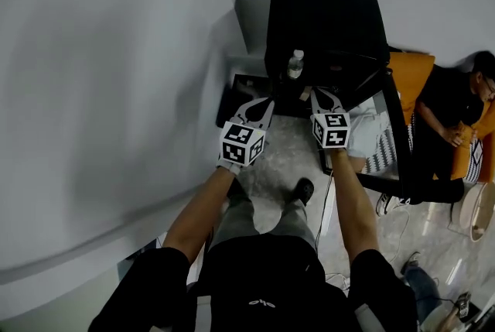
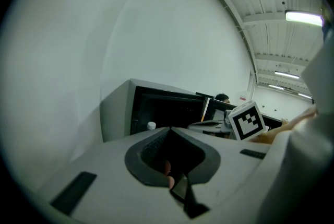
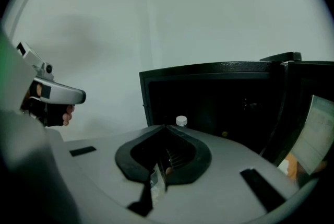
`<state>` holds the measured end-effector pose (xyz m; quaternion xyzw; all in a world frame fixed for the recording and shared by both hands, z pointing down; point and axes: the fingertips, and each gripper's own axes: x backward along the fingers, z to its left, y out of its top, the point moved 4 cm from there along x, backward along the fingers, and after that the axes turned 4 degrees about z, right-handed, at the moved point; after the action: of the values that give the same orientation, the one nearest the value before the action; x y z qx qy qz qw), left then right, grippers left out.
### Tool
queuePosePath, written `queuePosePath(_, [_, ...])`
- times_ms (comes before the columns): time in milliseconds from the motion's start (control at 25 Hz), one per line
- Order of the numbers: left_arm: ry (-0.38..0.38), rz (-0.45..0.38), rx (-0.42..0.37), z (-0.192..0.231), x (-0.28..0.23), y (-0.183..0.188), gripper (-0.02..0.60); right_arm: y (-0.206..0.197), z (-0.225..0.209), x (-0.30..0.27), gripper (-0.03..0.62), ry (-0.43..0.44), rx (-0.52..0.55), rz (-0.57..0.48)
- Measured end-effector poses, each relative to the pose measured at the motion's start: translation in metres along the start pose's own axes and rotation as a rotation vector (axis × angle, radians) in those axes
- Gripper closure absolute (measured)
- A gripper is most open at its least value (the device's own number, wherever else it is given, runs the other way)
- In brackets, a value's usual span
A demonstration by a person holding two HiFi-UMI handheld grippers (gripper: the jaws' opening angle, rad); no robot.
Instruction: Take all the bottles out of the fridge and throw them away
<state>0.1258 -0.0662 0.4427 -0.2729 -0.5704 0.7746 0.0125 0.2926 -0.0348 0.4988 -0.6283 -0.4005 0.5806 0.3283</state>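
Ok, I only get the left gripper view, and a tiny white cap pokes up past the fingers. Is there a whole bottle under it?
Observer: Yes. The head view shows a clear plastic bottle with a white cap standing at the front of the open black box-shaped fridge.
Operator: Are my other gripper's fingers open?
Observer: No. In the right gripper view the right gripper has its fingers together, with nothing between them.
Operator: Are more bottles hiding inside?
Observer: The right gripper view looks into the dark fridge, and only that one cap shows there.
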Motion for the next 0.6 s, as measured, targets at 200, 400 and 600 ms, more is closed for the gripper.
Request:
queuePosePath(200, [0.008, 0.007, 0.015, 0.012, -0.003, -0.009, 0.581, -0.006, 0.003, -0.015, 0.586, -0.017, -0.007, 0.009])
queuePosePath(400, [0.016, -0.004, 0.022, 0.019, -0.015, -0.010, 0.581, -0.011, -0.007, -0.030, 0.585, -0.037, -0.022, 0.013])
queuePosePath(600, [0.026, -0.037, 0.016, 0.030, -0.031, -0.018, 0.581, -0.023, -0.016, -0.054, 0.558, -0.054, -0.010, 0.011])
